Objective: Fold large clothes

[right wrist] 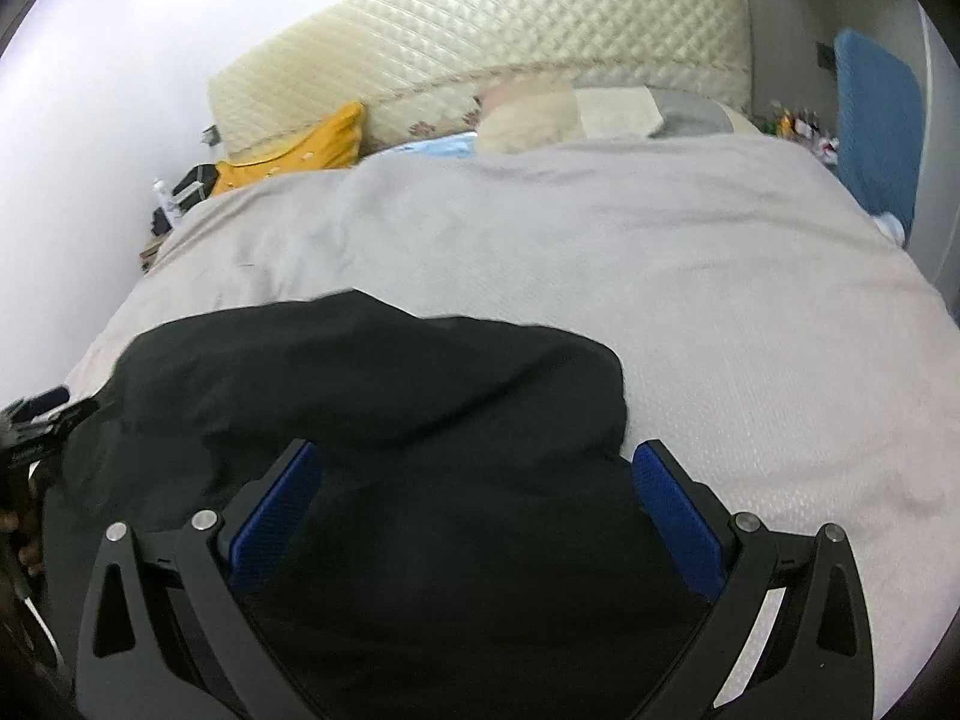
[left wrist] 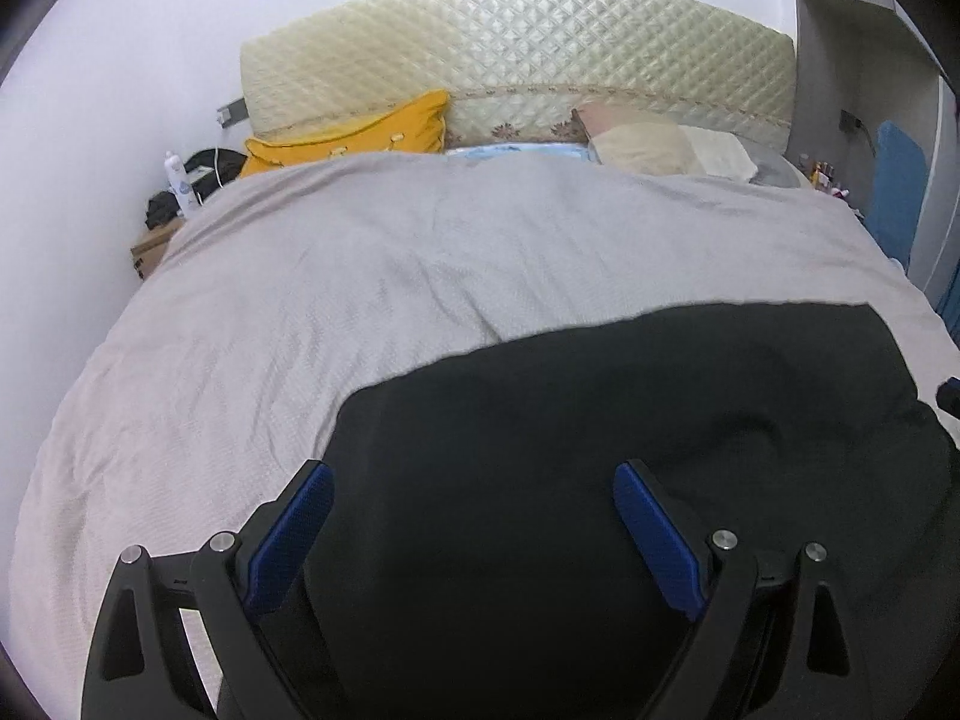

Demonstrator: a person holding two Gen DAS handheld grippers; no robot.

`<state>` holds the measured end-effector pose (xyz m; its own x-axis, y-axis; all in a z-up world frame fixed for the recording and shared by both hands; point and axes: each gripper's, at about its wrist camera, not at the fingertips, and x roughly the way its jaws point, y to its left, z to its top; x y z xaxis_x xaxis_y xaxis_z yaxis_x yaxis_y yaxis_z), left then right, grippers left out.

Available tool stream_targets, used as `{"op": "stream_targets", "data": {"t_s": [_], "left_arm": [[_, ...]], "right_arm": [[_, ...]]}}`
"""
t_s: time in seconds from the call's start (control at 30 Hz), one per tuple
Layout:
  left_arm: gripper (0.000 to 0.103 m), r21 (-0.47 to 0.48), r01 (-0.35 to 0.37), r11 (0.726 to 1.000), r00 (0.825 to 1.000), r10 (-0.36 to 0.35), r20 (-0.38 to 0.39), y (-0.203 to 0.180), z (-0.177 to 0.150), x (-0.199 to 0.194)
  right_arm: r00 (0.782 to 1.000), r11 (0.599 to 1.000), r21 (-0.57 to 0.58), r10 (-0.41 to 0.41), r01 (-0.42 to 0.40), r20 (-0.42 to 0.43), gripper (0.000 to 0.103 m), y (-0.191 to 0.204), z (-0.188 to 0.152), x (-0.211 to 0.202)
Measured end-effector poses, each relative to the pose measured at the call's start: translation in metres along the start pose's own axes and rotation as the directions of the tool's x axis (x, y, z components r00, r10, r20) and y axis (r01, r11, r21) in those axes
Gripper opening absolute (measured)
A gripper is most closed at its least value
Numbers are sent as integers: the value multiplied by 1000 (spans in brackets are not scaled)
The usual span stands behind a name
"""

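A large black garment (left wrist: 630, 408) lies on the grey bedspread (left wrist: 360, 276) at the near side of the bed. My left gripper (left wrist: 474, 480) is open above the garment's left part, its blue pads (left wrist: 294, 534) wide apart and holding nothing. In the right wrist view the same black garment (right wrist: 390, 372) lies rumpled, with a folded edge on the right. My right gripper (right wrist: 474, 462) is open above the garment's right part, and nothing is between its pads. The left gripper's tip shows at the left edge of the right wrist view (right wrist: 42, 408).
A quilted cream headboard (left wrist: 516, 48) stands at the far end. A yellow pillow (left wrist: 360, 135), a beige pillow (left wrist: 648, 144) and folded cloths lie by it. A bedside box with a bottle (left wrist: 177, 180) is at the far left. A blue cloth (left wrist: 897, 186) hangs at the right.
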<state>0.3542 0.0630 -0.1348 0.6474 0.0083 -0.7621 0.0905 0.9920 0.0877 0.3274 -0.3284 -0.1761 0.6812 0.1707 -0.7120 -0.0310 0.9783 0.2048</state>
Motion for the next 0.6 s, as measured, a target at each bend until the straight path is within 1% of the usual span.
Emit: {"op": "stream_targets", "data": {"t_s": [0.1,0.13,0.2,0.33,0.43,0.5,0.53,0.6], "left_arm": [[95,-9,18,1000,1000,-18,-2,2,-3,5],[95,-16,28,999,1000,-28,2,3,-5,7],[95,-24,36,999,999,-36,6,6,-8,10],[97,-65,97,993,995,-97,-4,12,-16,20],[97,-90,122,988,992,-123,-7,16,-17,21],[97,-95,117,989,993,-118,-5,16,-17,19],[96,-96,104,990,995,-104,2,15,-17,17],[96,-100,83,992,997,-82,8,13,-16,13]], "right_arm": [[997,1000,-7,5,-6,-73,103,1,-8,23],[996,1000,-12,9,-10,-86,103,3,-9,29],[997,1000,-12,13,-14,-71,103,3,-13,32],[996,999,20,37,-35,-77,103,-4,-19,39],[995,999,35,42,-39,-85,103,-8,-20,40],[995,999,29,25,-22,-92,103,-6,-20,39],[995,1000,21,12,-10,-94,103,-4,-20,37],[996,999,-16,-31,30,-82,103,3,-17,32]]}}
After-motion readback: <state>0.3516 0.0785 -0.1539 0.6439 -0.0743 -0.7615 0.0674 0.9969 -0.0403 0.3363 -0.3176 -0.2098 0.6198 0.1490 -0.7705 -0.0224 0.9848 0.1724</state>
